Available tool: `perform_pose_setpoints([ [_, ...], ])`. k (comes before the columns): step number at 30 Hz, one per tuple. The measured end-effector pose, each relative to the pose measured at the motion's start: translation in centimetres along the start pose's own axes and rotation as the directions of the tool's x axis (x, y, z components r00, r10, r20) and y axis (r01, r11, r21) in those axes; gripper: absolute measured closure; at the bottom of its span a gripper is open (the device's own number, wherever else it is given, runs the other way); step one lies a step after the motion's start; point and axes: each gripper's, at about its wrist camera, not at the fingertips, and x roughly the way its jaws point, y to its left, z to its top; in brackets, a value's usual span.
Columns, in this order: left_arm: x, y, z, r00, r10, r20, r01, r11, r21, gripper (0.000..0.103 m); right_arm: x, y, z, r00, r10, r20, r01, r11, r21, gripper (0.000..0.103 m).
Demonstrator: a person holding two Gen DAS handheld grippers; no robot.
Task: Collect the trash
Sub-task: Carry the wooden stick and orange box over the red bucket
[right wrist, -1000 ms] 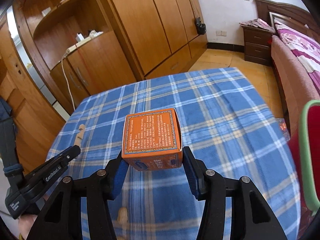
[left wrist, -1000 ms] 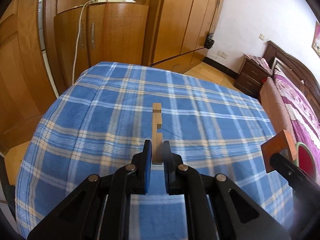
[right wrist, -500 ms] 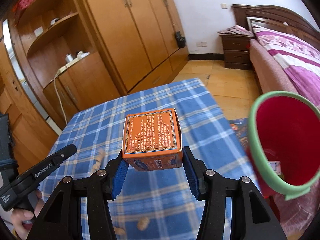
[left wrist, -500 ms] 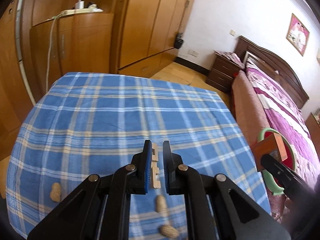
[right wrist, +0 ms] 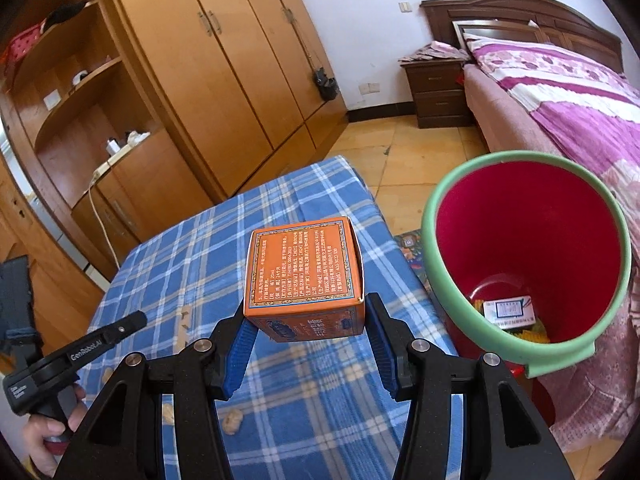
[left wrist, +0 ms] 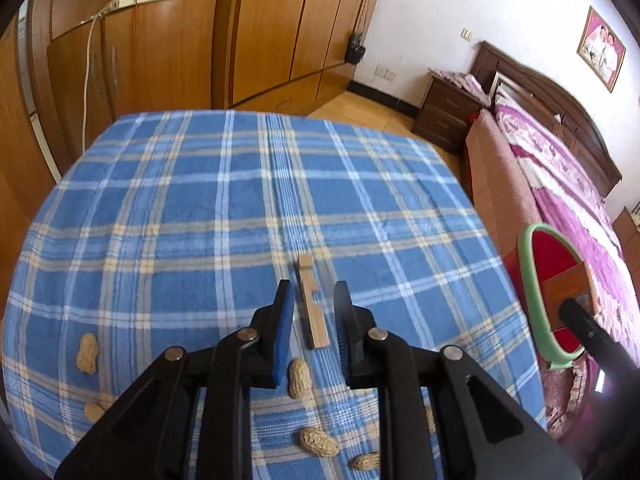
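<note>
Over a table draped in a blue checked cloth [left wrist: 180, 208], the right gripper [right wrist: 310, 344] was clenched on an orange box [right wrist: 304, 276], its blue pads pressed to the box's two sides, and held it above the cloth's edge just beside a red bin with a green rim [right wrist: 524, 248]. The bin stood beyond the cloth's right edge, against the side of a bed [right wrist: 560, 80], and a small white packet [right wrist: 508, 310] lay at its bottom. The left gripper [left wrist: 310, 320] had just been opening: its jaws stood apart, with a notched wooden stick [left wrist: 311, 306] between them, neither pad touching it and the stick seeming to lie on the cloth. Peanuts in their shells [left wrist: 300, 378] were scattered on the cloth near the left gripper, on the side closest to the cameras. In the right wrist view, a person's hand [right wrist: 44, 440] gripped the handle of the left gripper at the cloth's left edge.
</note>
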Motion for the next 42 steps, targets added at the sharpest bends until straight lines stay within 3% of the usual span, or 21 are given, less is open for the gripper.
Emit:
perform_pose_setpoints([
  [12,4.2,-1.1,-1.6,0.991,0.076,-0.11,-0.07,0.996,0.055,0.084,0.0,-1.9,-0.5,1.0,0.001,-0.014,-0.001,0.999,0.034,0.049],
  [16,4.5,-1.4,-1.8,0.992,0.088,-0.093,-0.08,0.994,0.079,0.084,0.2,-2.4,-0.5,1.0,0.001,-0.016,-0.001,0.999,0.044,0.049],
  [18,4.6,-1.5,-1.9,0.994,0.078,-0.081,-0.071,0.994,0.083,0.093,0.2,-2.7,-0.5,1.0,0.001,-0.018,0.0,0.999,0.052,0.049],
  [20,4.7,-1.6,-1.9,0.994,0.074,-0.076,-0.067,0.994,0.088,0.093,0.3,-2.9,-0.5,1.0,0.002,-0.019,-0.001,0.998,0.059,0.049],
  [32,1.6,-5.1,-0.9,0.998,-0.066,-0.009,0.066,0.993,0.101,0.093,-1.2,-4.7,-0.2,1.0,-0.017,0.021,0.016,0.996,0.082,0.049],
  [42,-0.3,-11.2,0.7,0.982,-0.186,0.022,0.179,0.967,0.184,0.093,-3.6,-8.2,1.1,0.991,-0.087,0.1,0.073,0.988,0.136,0.049],
])
